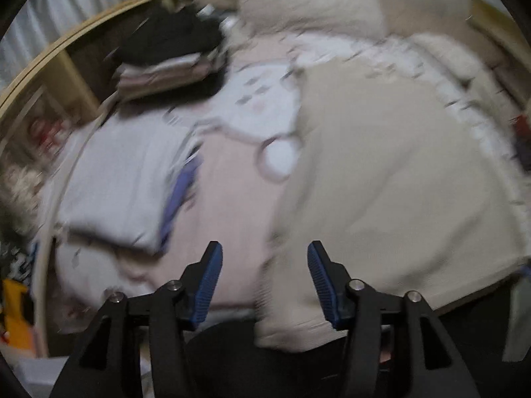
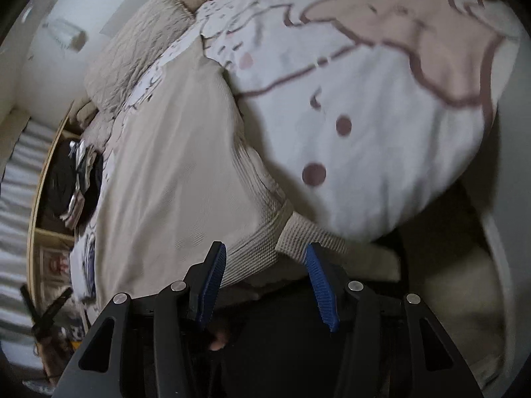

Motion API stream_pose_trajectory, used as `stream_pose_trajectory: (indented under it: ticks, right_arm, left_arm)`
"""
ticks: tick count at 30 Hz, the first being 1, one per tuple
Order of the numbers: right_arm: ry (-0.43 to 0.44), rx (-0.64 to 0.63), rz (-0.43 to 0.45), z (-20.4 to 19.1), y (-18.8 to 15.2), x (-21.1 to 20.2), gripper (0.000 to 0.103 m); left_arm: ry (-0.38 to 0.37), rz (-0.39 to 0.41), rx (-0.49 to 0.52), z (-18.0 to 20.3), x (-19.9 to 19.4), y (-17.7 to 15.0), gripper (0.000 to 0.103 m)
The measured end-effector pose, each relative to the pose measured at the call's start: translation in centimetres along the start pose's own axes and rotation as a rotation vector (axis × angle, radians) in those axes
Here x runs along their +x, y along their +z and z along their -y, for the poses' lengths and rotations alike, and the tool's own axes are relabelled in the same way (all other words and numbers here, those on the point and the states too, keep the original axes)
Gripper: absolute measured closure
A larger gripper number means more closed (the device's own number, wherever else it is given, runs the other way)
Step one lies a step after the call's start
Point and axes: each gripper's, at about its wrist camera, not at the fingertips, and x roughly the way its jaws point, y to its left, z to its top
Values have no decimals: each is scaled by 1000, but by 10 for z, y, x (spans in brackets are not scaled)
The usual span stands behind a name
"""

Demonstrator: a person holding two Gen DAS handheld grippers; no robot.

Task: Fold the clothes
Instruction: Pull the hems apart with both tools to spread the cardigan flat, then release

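Observation:
A beige waffle-knit garment (image 1: 381, 182) lies spread on the bed, over a white and pink duvet (image 2: 365, 116). My left gripper (image 1: 264, 247) hovers above the garment's near left edge, open, with nothing between its blue pads. That view is blurred. In the right wrist view the same garment (image 2: 172, 165) runs up the left half, and its ribbed cuff (image 2: 308, 232) sits by the tip of the right finger. My right gripper (image 2: 265, 248) is open above the garment's near hem, its pads pressing on nothing.
A folded white garment (image 1: 126, 172) lies at the left on the duvet. A stack of folded clothes (image 1: 172, 59) topped by a black piece sits near the wooden bed frame (image 1: 49, 56). Beige pillows (image 2: 132, 56) lie at the head. A yellow object (image 1: 13, 311) sits on the floor.

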Motion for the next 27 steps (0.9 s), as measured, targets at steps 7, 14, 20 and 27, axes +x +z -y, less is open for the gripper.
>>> stream_pose_trajectory:
  ticks: [7,14,20,27]
  right_arm:
    - [-150,-255,151,-49,-2,18,82]
    - [-198,-905,190,-180,-51,45,83]
    - [-100,-994,11,-201,-85,87,39]
    - [128,-803,-22,-180,-54,34,37]
  left_arm:
    - [-166,40,93,53,8,10,45]
    - [-235,-2,51,66,26,1,46]
    - [-256,-46,23,72,37,-16,46]
    - [-309,-81,23,82,52,-23,46]
